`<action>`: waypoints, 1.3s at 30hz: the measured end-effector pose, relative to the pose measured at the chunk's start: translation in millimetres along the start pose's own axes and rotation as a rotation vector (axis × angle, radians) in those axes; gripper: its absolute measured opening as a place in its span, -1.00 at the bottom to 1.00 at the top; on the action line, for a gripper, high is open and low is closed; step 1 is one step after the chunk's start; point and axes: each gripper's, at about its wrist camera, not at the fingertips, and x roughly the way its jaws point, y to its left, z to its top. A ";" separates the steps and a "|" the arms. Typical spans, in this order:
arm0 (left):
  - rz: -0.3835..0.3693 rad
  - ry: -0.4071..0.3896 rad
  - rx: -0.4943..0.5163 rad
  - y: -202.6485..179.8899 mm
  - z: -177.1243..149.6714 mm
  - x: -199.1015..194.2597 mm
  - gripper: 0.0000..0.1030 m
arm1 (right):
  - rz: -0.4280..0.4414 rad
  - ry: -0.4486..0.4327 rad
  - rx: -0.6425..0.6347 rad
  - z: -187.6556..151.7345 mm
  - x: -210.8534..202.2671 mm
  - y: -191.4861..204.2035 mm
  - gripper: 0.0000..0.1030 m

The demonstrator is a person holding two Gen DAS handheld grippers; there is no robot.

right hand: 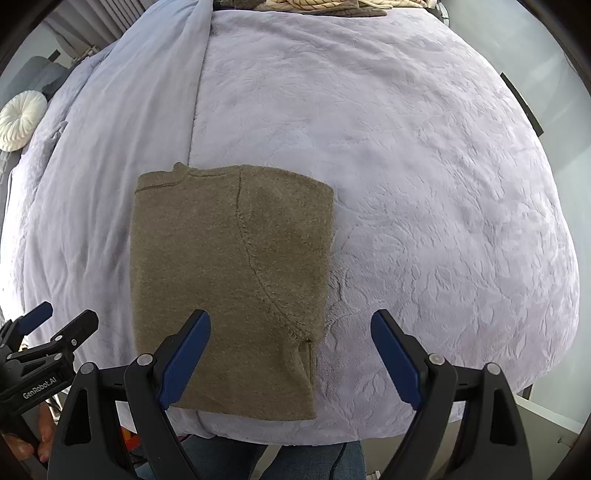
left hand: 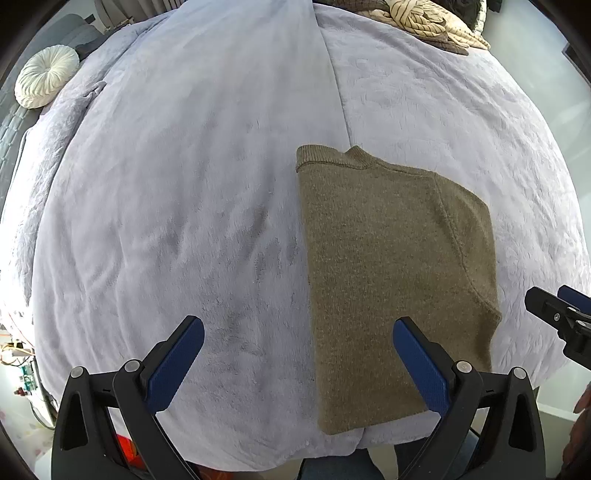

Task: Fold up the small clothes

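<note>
Left wrist view. Left hand-held gripper: jaws spread wide, nothing between the pads, hanging above the bed. Olive knit sweater: lies flat on the lavender bed cover, ahead of and under the gripper's right finger; the left finger stands over bare cover. Already folded to a tall rectangle, ribbed collar at the far end, hem nearest the bed's front edge, an armhole seam curving down its right part. Right hand-held gripper: only a tip enters at the right margin, just beside the sweater's right edge. Round white cushion far off to the left; a beige patterned throw at the far end of the bed.

Right wrist view. Right hand-held gripper: jaws wide apart, empty. The sweater sits ahead and to its left, its lower right corner lying between the fingers, the left finger over the knit. The left tool shows at the lower left margin, held by a hand.

Handling, as judged: soft, light, limp knit; layers may slide or sag if lifted by one point. Best taken at both hem corners together, pinching all layers.
</note>
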 end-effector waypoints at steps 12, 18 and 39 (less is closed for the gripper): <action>0.001 0.000 -0.002 1.3 2.5 -0.4 0.99 | -0.002 -0.001 -0.001 0.4 -0.1 0.8 0.76; 0.003 -0.001 -0.002 1.2 2.6 -0.6 0.99 | -0.003 -0.002 0.001 -0.1 -0.1 1.1 0.76; 0.007 -0.009 -0.007 -1.3 0.7 -3.2 0.99 | -0.006 -0.006 0.003 -1.5 -1.2 3.9 0.76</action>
